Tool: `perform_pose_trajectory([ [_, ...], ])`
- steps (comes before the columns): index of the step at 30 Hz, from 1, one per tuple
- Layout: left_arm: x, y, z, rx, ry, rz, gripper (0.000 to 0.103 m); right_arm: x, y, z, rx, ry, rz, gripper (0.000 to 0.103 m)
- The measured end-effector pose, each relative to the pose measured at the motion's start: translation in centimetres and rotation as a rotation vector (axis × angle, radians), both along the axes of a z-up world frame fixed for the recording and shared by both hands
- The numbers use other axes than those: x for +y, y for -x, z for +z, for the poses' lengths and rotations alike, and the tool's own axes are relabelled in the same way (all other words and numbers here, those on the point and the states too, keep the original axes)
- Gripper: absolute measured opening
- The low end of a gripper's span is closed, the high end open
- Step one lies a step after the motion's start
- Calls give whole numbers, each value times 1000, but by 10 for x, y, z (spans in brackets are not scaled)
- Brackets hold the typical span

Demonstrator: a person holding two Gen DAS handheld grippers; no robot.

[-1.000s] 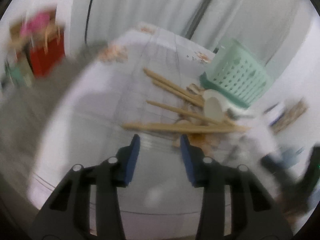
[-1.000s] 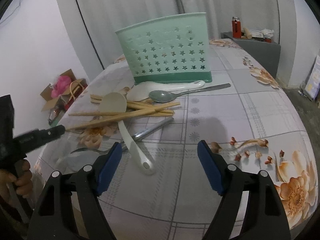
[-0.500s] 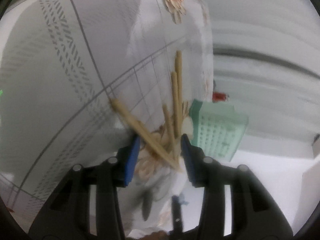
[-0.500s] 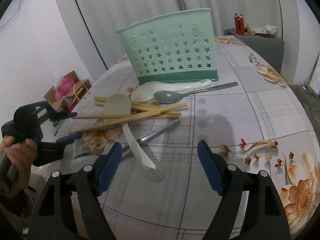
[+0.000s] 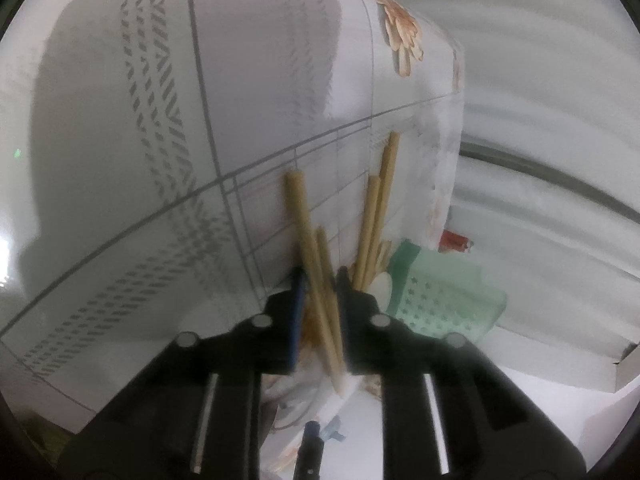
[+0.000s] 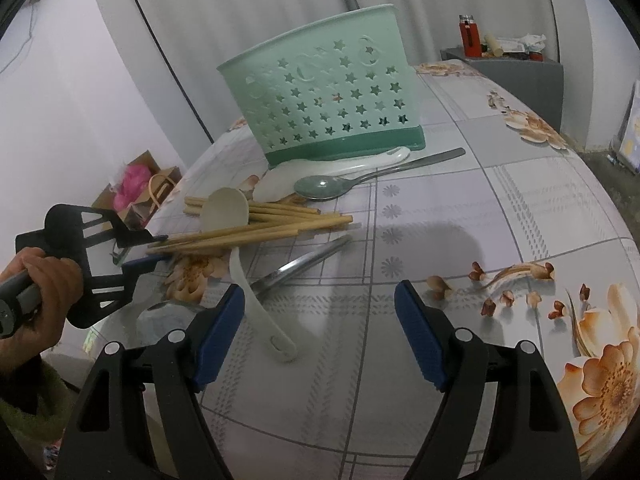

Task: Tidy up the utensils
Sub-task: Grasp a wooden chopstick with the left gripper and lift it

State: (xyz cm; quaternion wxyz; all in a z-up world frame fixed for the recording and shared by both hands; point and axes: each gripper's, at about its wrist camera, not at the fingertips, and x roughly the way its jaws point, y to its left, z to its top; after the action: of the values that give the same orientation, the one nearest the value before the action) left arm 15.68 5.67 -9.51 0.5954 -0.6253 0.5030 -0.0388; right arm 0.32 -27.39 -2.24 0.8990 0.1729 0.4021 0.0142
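Several wooden chopsticks (image 6: 256, 232) lie in a loose pile on the flowered table, in front of a mint green utensil holder (image 6: 324, 88). My left gripper (image 5: 318, 276) is rolled on its side and has closed around two of the chopsticks (image 5: 316, 280); it shows from outside at the left of the right wrist view (image 6: 154, 248). My right gripper (image 6: 318, 332) is open and empty, low over the table's near part. A beige spoon (image 6: 226, 212), a white ladle (image 6: 340, 166), a steel spoon (image 6: 324, 188) and a knife (image 6: 300, 266) lie among the chopsticks.
The table edge curves off at left, with a box and pink things (image 6: 132, 188) on the floor beyond. A grey cabinet (image 6: 508, 68) with a red bottle stands at the back right. The holder also shows in the left wrist view (image 5: 440, 296).
My left gripper has swung down to the pile, rolled sideways and narrowed its jaws around two chopsticks. My right gripper has moved slightly closer to the pile and stays open.
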Motion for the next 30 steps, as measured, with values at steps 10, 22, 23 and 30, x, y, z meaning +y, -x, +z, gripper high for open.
perform_pose_trajectory([
  [10,-2,5,11,-107,-62,-22,11,-6,6,2,-4,6,-22,76],
  [22,-5,24,65,-474,-207,-186,7,-3,8,16,-47,70,-22,73],
  [23,-6,23,68,-491,-216,-191,7,-2,8,18,-55,81,-16,72],
  [30,-7,31,94,-641,-353,-241,7,18,-9,43,-138,161,131,56],
])
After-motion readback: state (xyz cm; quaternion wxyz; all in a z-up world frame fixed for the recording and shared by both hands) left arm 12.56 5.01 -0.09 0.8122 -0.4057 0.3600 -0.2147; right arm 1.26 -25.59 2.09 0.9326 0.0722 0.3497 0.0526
